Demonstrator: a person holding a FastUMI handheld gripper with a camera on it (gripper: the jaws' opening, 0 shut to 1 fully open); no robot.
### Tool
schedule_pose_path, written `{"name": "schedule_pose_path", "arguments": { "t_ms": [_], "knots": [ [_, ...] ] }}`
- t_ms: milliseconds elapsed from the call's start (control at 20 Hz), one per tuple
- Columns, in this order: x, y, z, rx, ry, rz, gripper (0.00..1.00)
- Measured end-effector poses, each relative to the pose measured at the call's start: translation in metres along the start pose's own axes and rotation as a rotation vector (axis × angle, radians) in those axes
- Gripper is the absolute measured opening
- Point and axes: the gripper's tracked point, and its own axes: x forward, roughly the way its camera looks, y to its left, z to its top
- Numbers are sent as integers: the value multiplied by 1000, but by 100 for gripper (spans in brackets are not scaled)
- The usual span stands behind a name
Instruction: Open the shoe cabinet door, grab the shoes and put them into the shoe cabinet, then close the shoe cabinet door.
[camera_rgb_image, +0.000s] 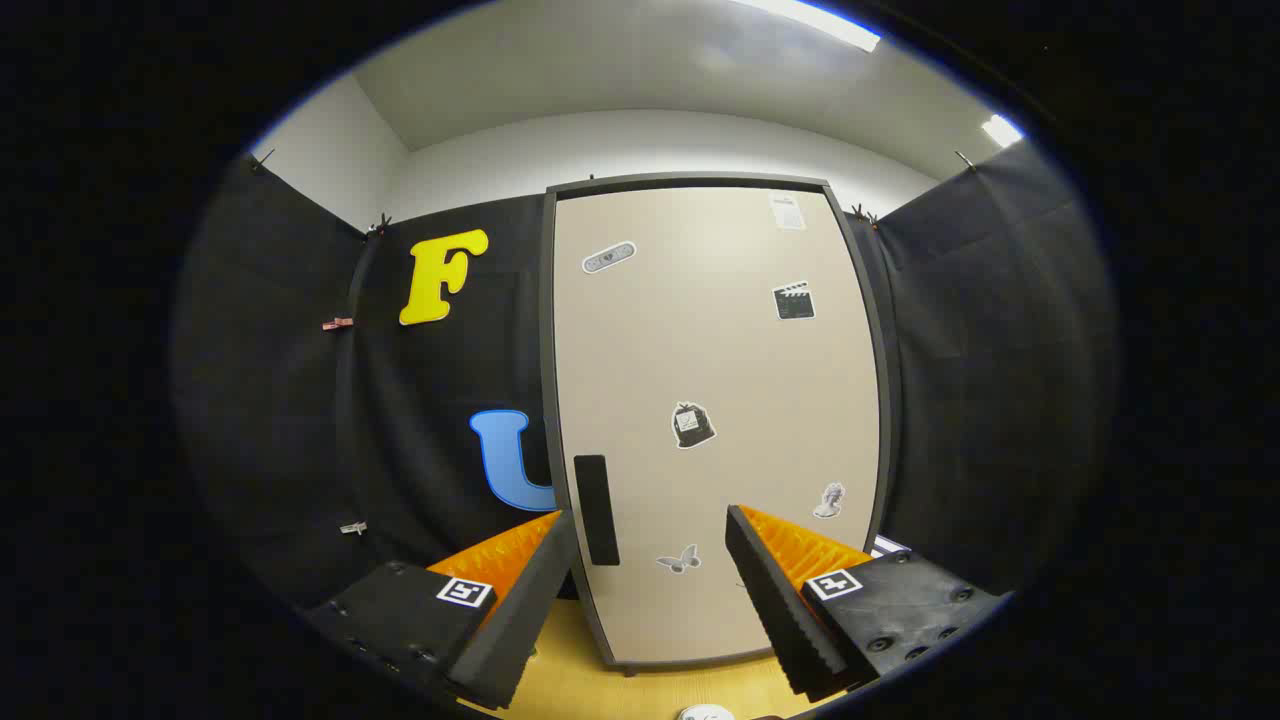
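Gripper (650, 560): the two fingers stand wide apart and hold nothing; they point straight at the cabinet front, with open air between them.

Left finger (520, 610): its tip lies just beside the lower end of the door handle, not touching it as far as the view tells.

Right finger (790, 610): its tip lies before the lower right part of the door, below the small statue sticker.

Shoe cabinet (715, 400): a tall, upright unit with a pale beige front in a dark grey frame (the fisheye lens bows its edges), standing against the booth wall just beyond the fingers.

Cabinet door (640, 350): shut, flush within the frame, with no gap visible along either edge.

Door handle (596, 510): a dark vertical bar low on the door, near its left edge.

Stickers (692, 425): several small decals scattered over the door, among them a clapperboard (794, 300) high on the right and a butterfly (679, 559) near the bottom.

Floor (620, 690): a yellowish wooden surface under the cabinet's foot and beneath the fingers.

White object (705, 712): a small pale rounded shape on the floor between the fingers, cut off by the lower limit of sight; whether it belongs to a shoe cannot be told.

Booth wall (280, 400): black cloth on both sides of the cabinet, held by small clips (337, 323) on the left.

Ceiling (640, 70): white, with a lit strip lamp (810, 20) above the cabinet.
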Motion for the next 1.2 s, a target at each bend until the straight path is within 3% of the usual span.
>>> {"name": "schedule_pose_path", "arguments": {
  "t_ms": [800, 1200],
  "knots": [
    [-1, 12, 2, -5, -8, 8, 98],
    [53, 38, -38, -14, 74, 18, 98]
  ]
}}
